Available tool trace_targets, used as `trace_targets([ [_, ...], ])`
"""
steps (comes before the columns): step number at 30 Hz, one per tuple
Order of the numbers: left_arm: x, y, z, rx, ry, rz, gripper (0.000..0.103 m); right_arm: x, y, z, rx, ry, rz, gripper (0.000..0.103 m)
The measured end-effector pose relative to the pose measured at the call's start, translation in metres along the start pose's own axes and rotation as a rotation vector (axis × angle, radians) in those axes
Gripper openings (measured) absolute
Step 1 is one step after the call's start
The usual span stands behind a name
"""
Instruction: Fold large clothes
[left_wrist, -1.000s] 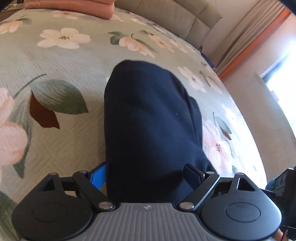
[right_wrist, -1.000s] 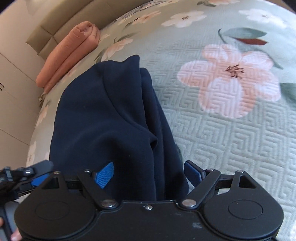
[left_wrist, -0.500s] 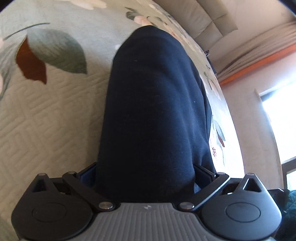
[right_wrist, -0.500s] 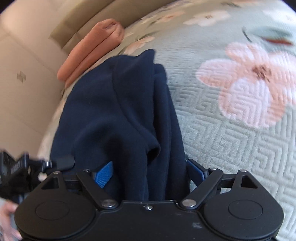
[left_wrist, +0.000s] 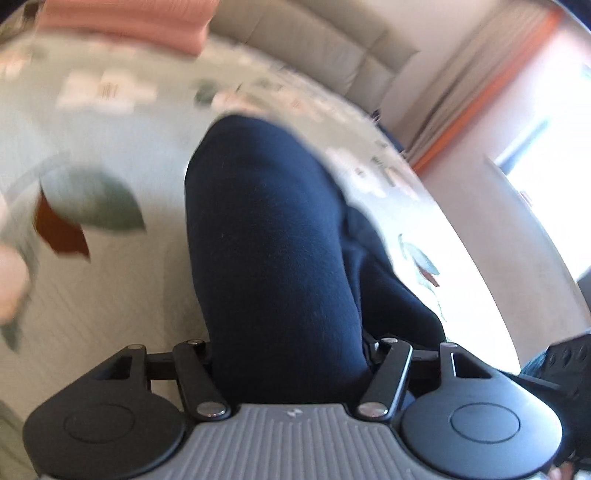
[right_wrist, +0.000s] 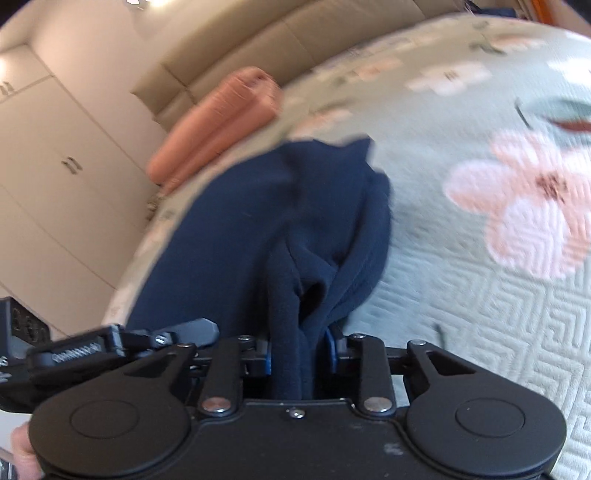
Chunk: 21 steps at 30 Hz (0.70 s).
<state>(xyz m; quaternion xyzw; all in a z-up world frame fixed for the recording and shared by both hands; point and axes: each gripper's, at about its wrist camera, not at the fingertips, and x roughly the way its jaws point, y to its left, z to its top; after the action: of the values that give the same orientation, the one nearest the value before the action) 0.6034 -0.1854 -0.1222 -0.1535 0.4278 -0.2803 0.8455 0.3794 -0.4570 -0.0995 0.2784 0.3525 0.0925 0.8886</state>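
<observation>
Navy fleece garment (left_wrist: 273, 236) pinched at its near edge by both grippers on a pale green quilted bedspread (right_wrist: 491, 332) printed with pink flowers.

Both sets of jaws have just been closing with the dark cloth between them: the left gripper (left_wrist: 291, 354) clamps a thick fold of it, and the right gripper (right_wrist: 300, 350), with blue pads, squeezes a narrower bunched ridge. The garment lies lengthwise on the bedspread, stretching away from both tools. Beyond it, a rolled salmon-pink blanket (right_wrist: 218, 129) rests near a beige padded headboard (left_wrist: 314, 40). Both views are blurred.
</observation>
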Motion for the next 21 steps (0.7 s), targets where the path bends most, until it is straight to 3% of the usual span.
trace_targets([
  [7, -0.100, -0.011, -0.025, 0.070, -0.077, -0.064, 0.064, -0.062, 0.074, -0.036, -0.062, -0.064, 0.062, 0.033],
  [15, -0.212, 0.023, -0.099, -0.096, -0.123, -0.096, 0.064, -0.120, 0.152, -0.110, -0.113, -0.036, 0.086, 0.033],
  [18, -0.229, 0.047, -0.140, -0.135, -0.112, -0.071, 0.064, -0.117, 0.167, -0.145, -0.143, 0.018, 0.080, 0.033],
  [21, -0.217, 0.086, -0.178, -0.158, -0.078, -0.015, 0.066, -0.090, 0.157, -0.184, -0.153, 0.104, 0.031, 0.033],
])
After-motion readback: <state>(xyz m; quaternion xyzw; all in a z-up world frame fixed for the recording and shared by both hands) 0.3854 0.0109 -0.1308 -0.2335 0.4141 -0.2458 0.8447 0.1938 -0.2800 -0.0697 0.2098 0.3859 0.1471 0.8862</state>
